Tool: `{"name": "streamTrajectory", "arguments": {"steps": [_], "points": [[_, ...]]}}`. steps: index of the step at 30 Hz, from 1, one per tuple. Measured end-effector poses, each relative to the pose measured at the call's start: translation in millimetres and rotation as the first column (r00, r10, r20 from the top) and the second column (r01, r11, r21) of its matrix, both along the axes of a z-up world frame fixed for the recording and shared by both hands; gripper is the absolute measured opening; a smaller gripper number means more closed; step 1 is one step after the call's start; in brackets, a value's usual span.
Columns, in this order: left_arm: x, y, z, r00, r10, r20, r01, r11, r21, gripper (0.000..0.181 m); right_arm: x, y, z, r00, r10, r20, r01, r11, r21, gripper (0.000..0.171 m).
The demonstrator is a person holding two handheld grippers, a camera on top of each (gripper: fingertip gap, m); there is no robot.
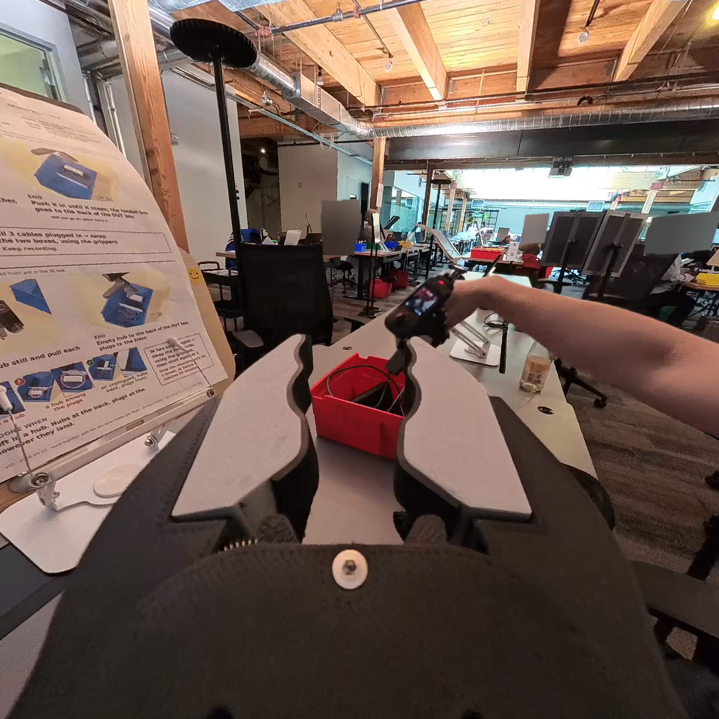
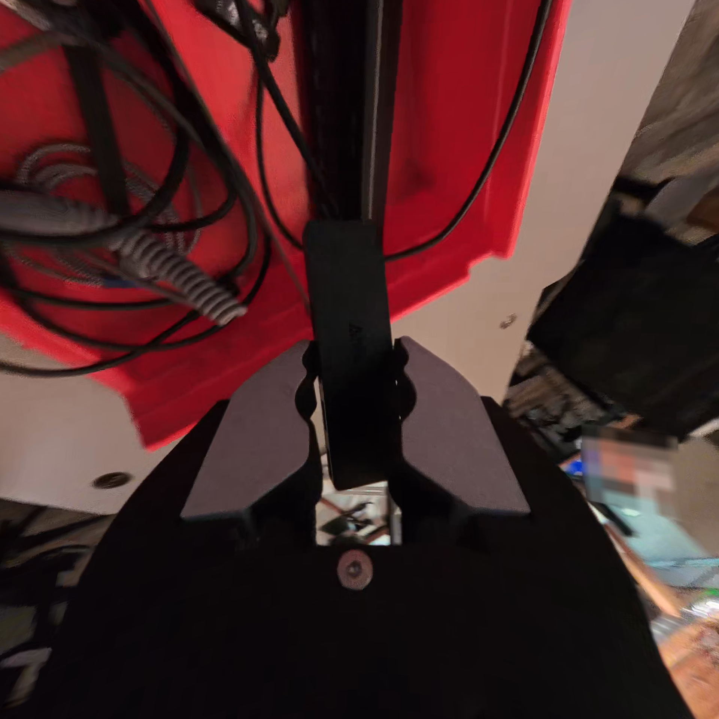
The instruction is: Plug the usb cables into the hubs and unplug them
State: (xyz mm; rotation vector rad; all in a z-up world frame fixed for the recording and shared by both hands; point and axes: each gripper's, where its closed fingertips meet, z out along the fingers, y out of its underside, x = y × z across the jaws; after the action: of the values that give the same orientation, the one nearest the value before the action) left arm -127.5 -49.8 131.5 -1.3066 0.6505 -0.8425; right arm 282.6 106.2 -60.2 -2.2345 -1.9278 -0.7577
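Note:
A red bin point(image 1: 352, 418) sits on the grey table point(image 1: 352, 505), holding tangled black cables point(image 1: 360, 379). My left gripper point(image 1: 358, 375) is open and empty, held above the table short of the bin. My right gripper point(image 2: 352, 358) is shut on a flat black USB hub point(image 2: 346, 295) and holds it over the red bin point(image 2: 459, 155). Black cables point(image 2: 218, 218) and a grey ribbed plug point(image 2: 183, 272) lie in the bin below it. In the left wrist view the right gripper point(image 1: 398, 360) hangs over the bin with the hub point(image 1: 396, 361) in its tips.
An instruction sheet on a white stand point(image 1: 89, 295) stands left of the bin. A small glass bottle point(image 1: 536, 371) and another white stand point(image 1: 472, 346) stand on the table at the right. A person's forearm point(image 1: 583, 342) reaches in from the right. Office chairs and desks lie behind. Across from one pair of fingers to the other is roughly 50 cm. From my right tips it is roughly 8 cm to the grey ribbed plug point(image 2: 183, 272); from my left, 50 cm.

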Motion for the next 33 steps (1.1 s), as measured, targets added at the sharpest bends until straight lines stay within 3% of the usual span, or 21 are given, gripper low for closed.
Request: {"name": "streamTrajectory", "arguments": {"steps": [5, 11, 14, 17, 20, 22, 23, 25, 28, 30, 33], "points": [[1, 5, -5, 1.000, 0.004, -0.008, -0.004, 1.000, -0.013, 0.044, -19, 31, -42, 0.978, 0.173, 0.119, -0.172, 0.985, -0.021, 0.039], [2, 14, -12, 1.000, 0.016, -0.023, -0.017, 0.999, -0.033, 0.044, -17, 49, -80, 0.954, 0.248, 0.166, -0.246, 0.969, -0.033, 0.043], [2, 17, -16, 0.999, 0.022, -0.030, -0.023, 0.999, -0.041, 0.044, -2, 63, -78, 0.950, 0.183, 0.253, -0.204, 0.977, 0.062, 0.063], [1, 19, -17, 0.999, 0.036, -0.040, -0.038, 0.998, -0.042, 0.044, 3, 63, -60, 0.951, 0.173, 0.255, -0.205, 0.973, 0.106, 0.073], [-5, 19, -14, 0.997, 0.065, -0.050, -0.067, 0.997, -0.030, 0.045, -1, 63, -19, 0.990, 0.112, 0.082, -0.130, 0.952, 0.276, 0.067], [-14, 17, -9, 0.994, 0.101, -0.050, -0.102, 0.995, -0.018, 0.045, 6, 57, 11, 0.983, -0.014, -0.181, 0.084, 0.919, 0.386, 0.063], [-20, 17, -5, 0.991, 0.128, -0.051, -0.128, 0.992, -0.010, 0.045, 16, 50, 19, 0.939, -0.116, -0.322, 0.240, 0.893, 0.380, 0.063], [-37, 16, 1, 0.976, 0.209, -0.065, -0.208, 0.978, 0.010, 0.045, 37, 21, 12, 0.762, -0.329, -0.558, 0.508, 0.838, 0.199, 0.069], [-78, 18, 5, 0.899, 0.411, -0.154, -0.411, 0.911, 0.034, 0.047, 48, -30, -21, 0.456, -0.555, -0.696, 0.653, 0.740, -0.163, 0.075], [-118, 19, -4, 0.779, 0.567, -0.268, -0.584, 0.811, 0.017, 0.049, 59, -53, -44, 0.376, -0.633, -0.677, 0.694, 0.676, -0.247, 0.068], [-197, 10, -22, 0.550, 0.742, -0.384, -0.818, 0.572, -0.065, 0.055, 65, -79, -81, 0.361, -0.715, -0.598, 0.714, 0.625, -0.315, 0.044]]}}
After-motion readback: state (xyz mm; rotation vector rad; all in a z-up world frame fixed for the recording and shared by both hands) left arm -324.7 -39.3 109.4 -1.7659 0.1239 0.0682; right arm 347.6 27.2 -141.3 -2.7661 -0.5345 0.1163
